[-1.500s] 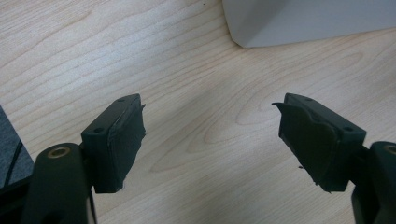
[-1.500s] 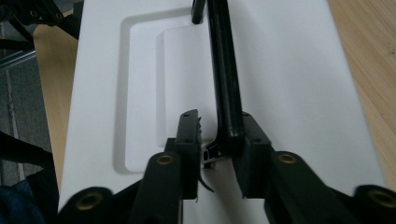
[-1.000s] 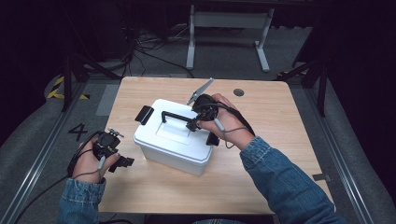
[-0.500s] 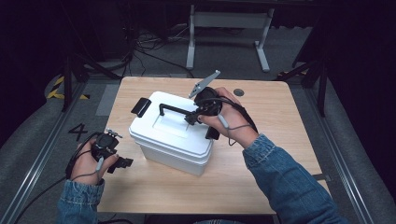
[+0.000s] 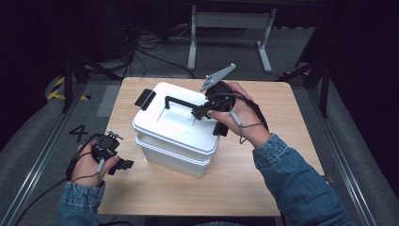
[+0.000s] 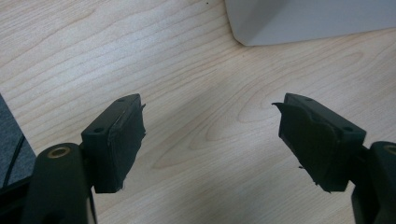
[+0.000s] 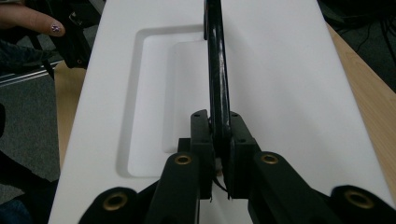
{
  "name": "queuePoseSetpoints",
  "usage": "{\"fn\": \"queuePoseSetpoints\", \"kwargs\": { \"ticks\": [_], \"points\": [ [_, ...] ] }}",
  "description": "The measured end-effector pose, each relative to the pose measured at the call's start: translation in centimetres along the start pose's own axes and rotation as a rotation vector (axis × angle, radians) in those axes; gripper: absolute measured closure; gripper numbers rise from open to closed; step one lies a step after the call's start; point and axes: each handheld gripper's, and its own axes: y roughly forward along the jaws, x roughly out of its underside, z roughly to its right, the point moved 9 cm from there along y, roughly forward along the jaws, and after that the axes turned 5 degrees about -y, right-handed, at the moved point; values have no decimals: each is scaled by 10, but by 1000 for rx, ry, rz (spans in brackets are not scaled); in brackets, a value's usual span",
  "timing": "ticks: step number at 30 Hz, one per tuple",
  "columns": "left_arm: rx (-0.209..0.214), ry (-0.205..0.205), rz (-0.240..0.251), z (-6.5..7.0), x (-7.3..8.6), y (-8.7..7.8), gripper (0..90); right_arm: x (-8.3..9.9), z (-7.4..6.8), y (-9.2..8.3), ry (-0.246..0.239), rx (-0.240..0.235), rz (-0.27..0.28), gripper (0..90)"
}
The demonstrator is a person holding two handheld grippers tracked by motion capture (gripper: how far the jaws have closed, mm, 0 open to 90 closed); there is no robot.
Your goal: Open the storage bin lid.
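Right tool [image 7: 219,154] clamped on box handle [image 7: 215,70] – lift straight, keep lid [image 5: 176,117] level; left tool [image 6: 210,140] wide open, empty, over desk [image 6: 196,84].

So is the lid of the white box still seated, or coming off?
Coming off: the lid sits raised and tilted above the box base, with the right gripper shut on its black handle.
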Motion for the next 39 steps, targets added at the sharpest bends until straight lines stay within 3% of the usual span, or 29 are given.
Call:
{"fn": "queuePoseSetpoints", "kwargs": {
  "ticks": [24, 39],
  "points": [
    [-7, -8, -1, -2, 0, 3, 232, 48, 47, -66, 112, 92, 32, 851],
    [-6, -13, -3, -1, 1, 3, 233, 83, 79, -105, 180, 186, 28, 851]
  ]
}}
